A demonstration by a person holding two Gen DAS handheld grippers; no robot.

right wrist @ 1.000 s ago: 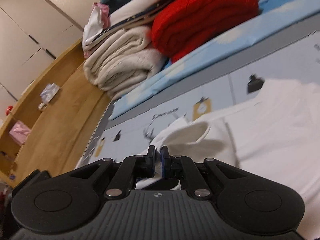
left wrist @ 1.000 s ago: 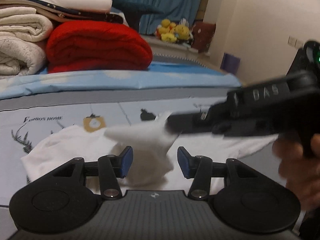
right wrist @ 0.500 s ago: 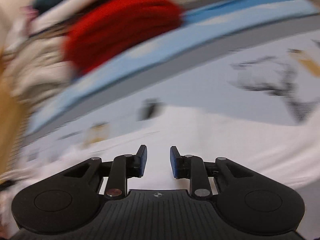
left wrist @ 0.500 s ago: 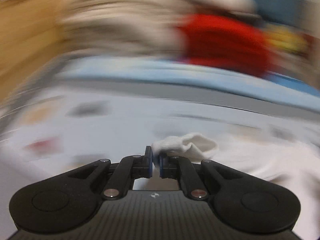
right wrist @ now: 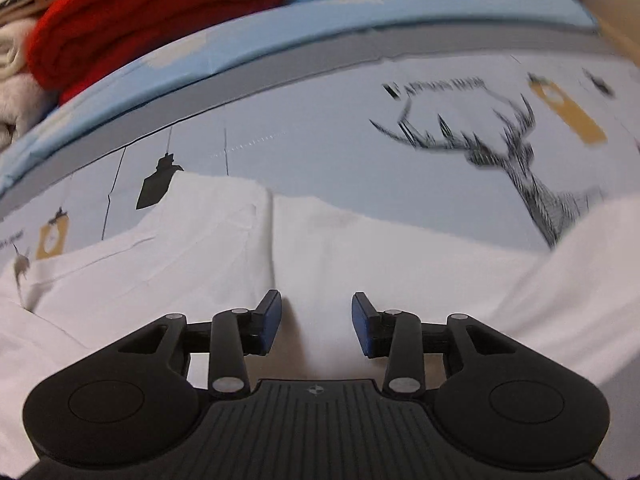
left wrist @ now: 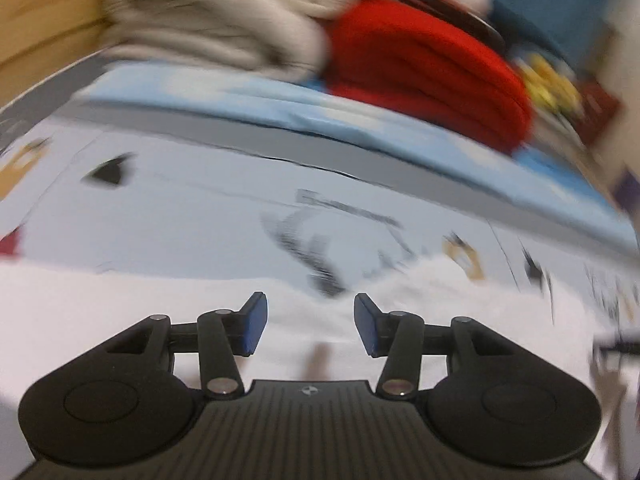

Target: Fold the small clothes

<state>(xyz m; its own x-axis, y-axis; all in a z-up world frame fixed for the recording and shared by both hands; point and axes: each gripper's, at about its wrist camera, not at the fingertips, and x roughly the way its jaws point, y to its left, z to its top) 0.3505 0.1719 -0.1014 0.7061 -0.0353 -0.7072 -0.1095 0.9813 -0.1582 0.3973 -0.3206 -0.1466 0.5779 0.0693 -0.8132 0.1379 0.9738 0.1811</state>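
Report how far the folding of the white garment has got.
Done: two flaps of the white garment lie folded inward, edges meeting at a centre seam. In hand: nothing; the left gripper and right gripper are opening, nothing between their fingers. Left: the garment lies spread wide on the printed sheet; further folds likely.

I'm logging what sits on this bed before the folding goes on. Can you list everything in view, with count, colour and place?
white garment: one, white, spread flat on the bed sheet under both tools.
bed sheet: one, pale grey with a black deer print and yellow tags, beneath the garment.
blue cover: one, light blue, along the far edge of the sheet.
red blanket: one, red, folded, on the blue cover.
cream blankets: a stack, count unclear from blur, beside the red one.
soft toys: yellow, blurred, far right in the left view.
left tool: one, black with blue pads, jaws opening, nothing between them.
right tool: one, same, jaws opening, nothing gripped.
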